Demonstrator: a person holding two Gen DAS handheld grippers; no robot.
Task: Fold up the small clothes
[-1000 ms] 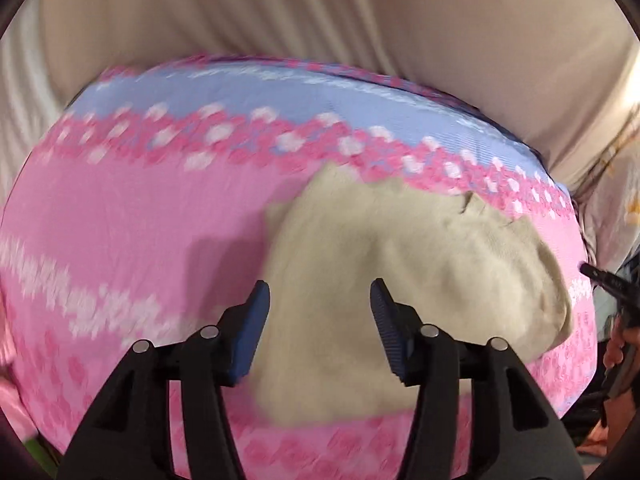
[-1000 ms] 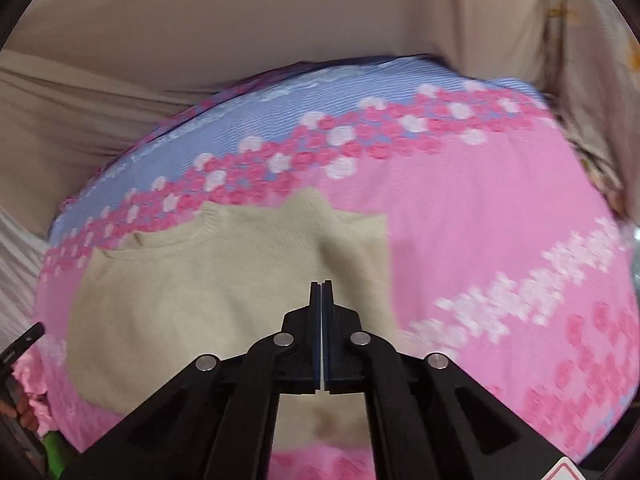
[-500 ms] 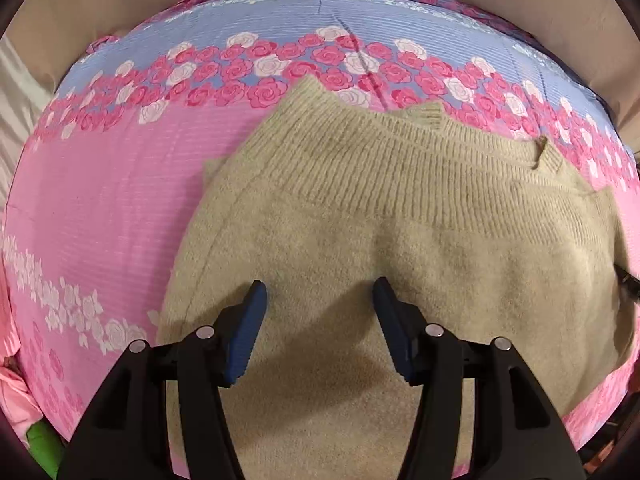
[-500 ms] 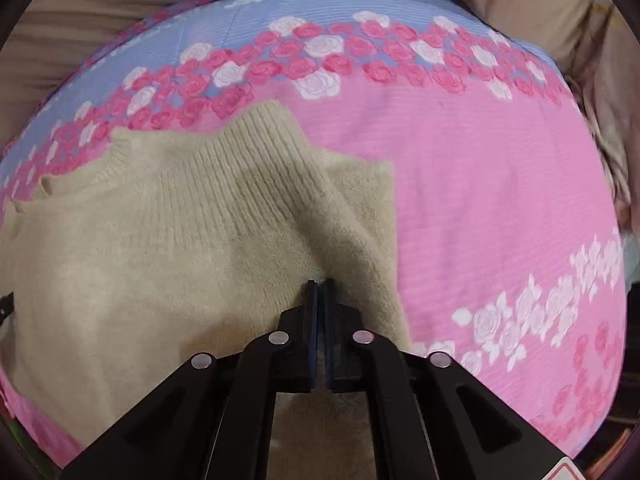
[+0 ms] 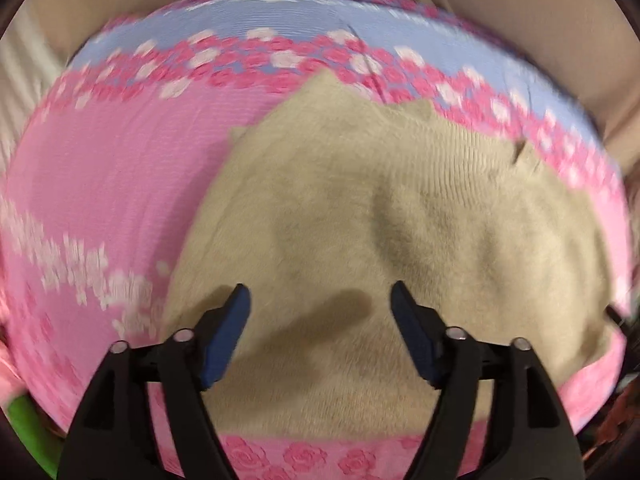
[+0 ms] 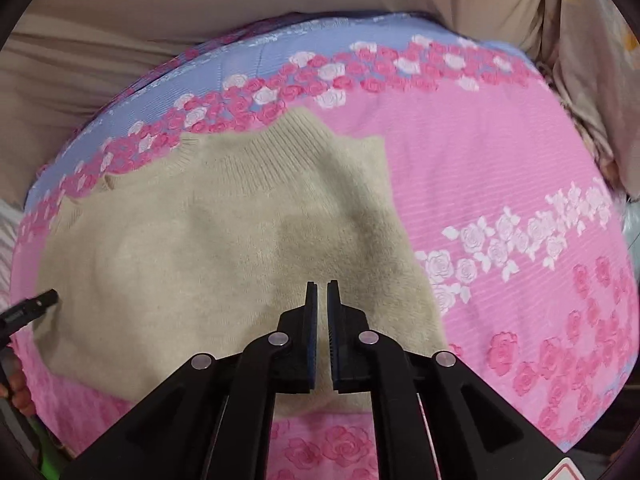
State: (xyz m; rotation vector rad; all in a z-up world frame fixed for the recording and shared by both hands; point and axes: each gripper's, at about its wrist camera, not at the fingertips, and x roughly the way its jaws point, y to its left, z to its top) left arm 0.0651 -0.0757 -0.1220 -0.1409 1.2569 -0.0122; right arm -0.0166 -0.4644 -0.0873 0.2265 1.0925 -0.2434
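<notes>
Broadly, a pink and blue rose-print bedspread (image 6: 500, 184) covers the whole work surface, with beige curtain-like cloth (image 6: 200, 8) hanging behind it. On the bedspread lies the beige knit sweater (image 6: 208, 248), a small garment spread as a rounded, lumpy heap with its ribbed edge (image 6: 280, 148) toward the far blue band; in the left wrist view the same sweater (image 5: 400, 220) fills the middle of the frame, blurred by motion.

Above its near part hangs the left claw (image 5: 320, 320), its blue pads spread wide with nothing between them. The right claw (image 6: 322, 320) sits over the sweater's near right side, its pads nearly pressed together with only a thin slit showing; no fabric appears to be caught in it.

Judging from this, the risk is in the next grab. The knit is thick and bunched, so a claw closing on the lump may pinch several layers at once and drag the whole heap instead of one edge. It could also pull the loose bedspread up with it, wrinkling the surface and skewing any fold
</notes>
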